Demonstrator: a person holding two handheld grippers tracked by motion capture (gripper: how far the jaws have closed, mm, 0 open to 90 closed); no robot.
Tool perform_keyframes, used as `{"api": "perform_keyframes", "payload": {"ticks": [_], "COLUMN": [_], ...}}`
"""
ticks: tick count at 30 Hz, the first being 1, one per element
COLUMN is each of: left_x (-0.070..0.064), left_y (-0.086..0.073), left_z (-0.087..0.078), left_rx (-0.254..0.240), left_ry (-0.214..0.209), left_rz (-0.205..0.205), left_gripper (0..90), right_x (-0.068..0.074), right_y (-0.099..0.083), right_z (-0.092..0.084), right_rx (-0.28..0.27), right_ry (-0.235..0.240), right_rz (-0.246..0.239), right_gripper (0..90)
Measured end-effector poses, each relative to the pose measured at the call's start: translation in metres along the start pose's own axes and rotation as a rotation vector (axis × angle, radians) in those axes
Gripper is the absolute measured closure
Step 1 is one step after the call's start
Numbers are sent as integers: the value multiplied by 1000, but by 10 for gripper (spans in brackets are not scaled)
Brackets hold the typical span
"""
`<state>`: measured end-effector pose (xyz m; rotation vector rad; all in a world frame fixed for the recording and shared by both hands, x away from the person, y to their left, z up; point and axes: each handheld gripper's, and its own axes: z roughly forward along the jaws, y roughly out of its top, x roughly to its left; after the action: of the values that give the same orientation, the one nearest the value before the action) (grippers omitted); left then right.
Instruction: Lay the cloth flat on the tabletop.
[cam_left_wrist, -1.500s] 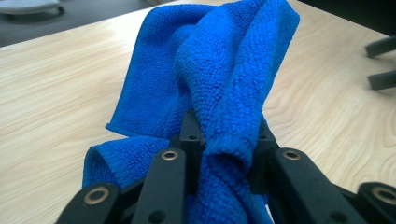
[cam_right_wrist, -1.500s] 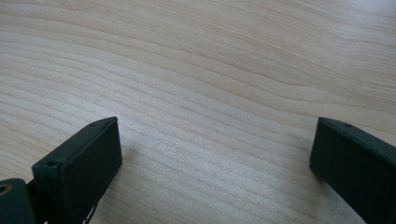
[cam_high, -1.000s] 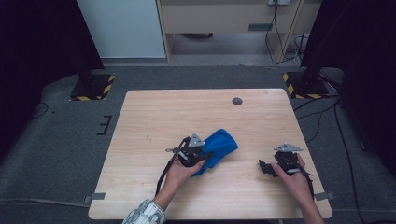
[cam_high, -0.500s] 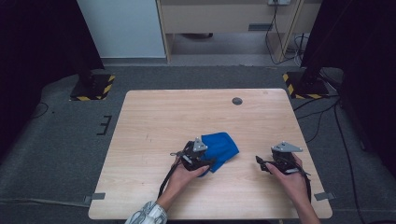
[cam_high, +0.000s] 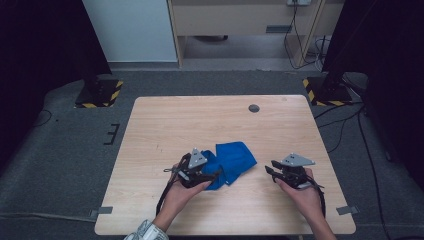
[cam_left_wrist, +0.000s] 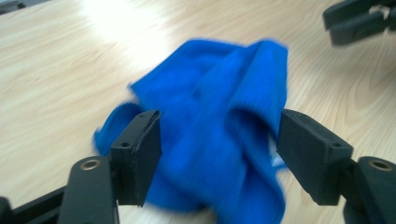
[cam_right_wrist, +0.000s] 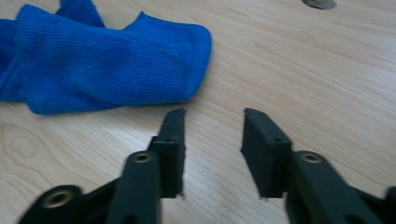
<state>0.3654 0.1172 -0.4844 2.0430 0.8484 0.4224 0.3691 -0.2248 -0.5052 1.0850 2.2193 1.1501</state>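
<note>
The left gripper (cam_high: 212, 176) is hovering with fingers parted around the crumpled blue cloth (cam_high: 232, 161) on the table (cam_high: 200, 120), unpinched, while the right gripper's (cam_high: 269, 171) empty fingers, just closing, are standing partly open.

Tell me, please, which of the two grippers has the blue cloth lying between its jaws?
The left gripper: the blue cloth lies between its spread jaws, unpinched. The right gripper has bare table between its jaws.
</note>
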Motion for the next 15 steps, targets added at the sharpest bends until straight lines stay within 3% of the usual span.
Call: {"api": "perform_keyframes", "payload": {"ticks": [3,6,8,9,10,11,15], "left_x": [6,7,6,3,3,0,-2], "left_y": [-16,-20,-21,-20,-20,-20,-21], "left_z": [-11,-14,-13,-10,-10,-7,-1], "left_rx": [20,27,24,26,26,29,46], "left_ry": [14,10,2,-2,-2,-11,-3], "left_rz": [-7,-10,-8,13,13,34,66], "left_gripper": [340,363,391,407,414,420,438], "right_x": [4,7,9,11,11,14,19], "right_y": [2,3,5,8,8,10,13], "right_z": [1,2,3,7,7,12,26], "right_rx": [-6,-8,-17,-18,-18,-16,5], "right_ry": [18,30,37,48,48,55,75], "right_rz": [-21,-21,-16,-3,-3,3,-1], "right_gripper": [715,705,659,583,583,515,461]}}
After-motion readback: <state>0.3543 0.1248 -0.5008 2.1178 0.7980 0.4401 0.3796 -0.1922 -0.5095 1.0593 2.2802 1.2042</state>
